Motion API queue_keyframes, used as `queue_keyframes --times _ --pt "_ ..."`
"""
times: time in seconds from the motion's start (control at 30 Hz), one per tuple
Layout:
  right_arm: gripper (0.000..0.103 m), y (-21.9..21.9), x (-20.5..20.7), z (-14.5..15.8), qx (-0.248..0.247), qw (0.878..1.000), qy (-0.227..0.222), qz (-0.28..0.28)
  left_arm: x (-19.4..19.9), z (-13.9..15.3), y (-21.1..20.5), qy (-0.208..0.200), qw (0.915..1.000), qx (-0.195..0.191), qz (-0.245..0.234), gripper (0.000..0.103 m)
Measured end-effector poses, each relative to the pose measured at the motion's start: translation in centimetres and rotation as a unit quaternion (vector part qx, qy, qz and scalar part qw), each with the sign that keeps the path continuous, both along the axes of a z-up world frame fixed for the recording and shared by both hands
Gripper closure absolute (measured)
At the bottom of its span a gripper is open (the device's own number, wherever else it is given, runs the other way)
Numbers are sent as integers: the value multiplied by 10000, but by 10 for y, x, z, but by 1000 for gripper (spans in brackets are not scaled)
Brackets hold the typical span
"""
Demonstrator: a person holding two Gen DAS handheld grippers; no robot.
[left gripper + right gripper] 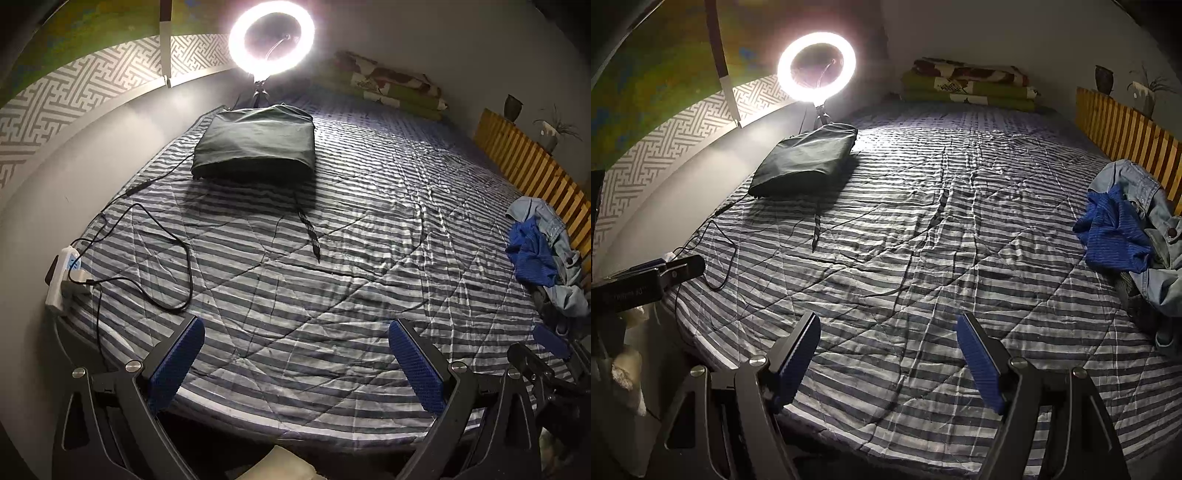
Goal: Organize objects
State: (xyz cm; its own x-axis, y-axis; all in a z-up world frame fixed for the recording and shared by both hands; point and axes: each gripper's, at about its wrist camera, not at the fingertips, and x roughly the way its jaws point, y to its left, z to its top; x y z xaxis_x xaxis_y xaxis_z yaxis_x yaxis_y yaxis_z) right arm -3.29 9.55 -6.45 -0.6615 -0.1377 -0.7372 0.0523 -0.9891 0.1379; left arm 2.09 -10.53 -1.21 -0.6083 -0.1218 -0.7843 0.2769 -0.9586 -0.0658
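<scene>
Blue-padded and spread wide, the jaws of the left gripper [295,354] are hanging over the near edge of the bed [332,295] and are gripping nothing. Beside it, the right gripper [888,350] is hovering the same way, its jaws released and empty over the striped quilt. Neither is touching any cloth.

Judging by how things are lying, the organizing looks partly done. A dark green folded garment [255,142] is resting flat near the far left of the bed, just in front of the glowing ring light [271,44], with a drawstring [310,232] trailing from it toward the middle. That piece appears tidied already.

What seems left is the heap at the right edge: a crumpled blue shirt [1115,232] is lying on top of a bunched denim jacket [1145,199], against the wooden slatted headboard [1126,136], with something darker under them that is too shadowed to name. This pile is sitting well apart from both grippers and from the folded piece.

A black cable [162,258] is looping across the left side of the quilt to a white power strip [62,280]. Folded blankets [967,85] are stacked at the far wall.
</scene>
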Motion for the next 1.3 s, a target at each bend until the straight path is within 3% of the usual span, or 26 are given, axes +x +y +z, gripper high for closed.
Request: queue_keyframes --times 1.3 --pt "30 5 -6 -16 -17 9997 -225 -124 -14 -33 -4 -306 9992 248 32 2"
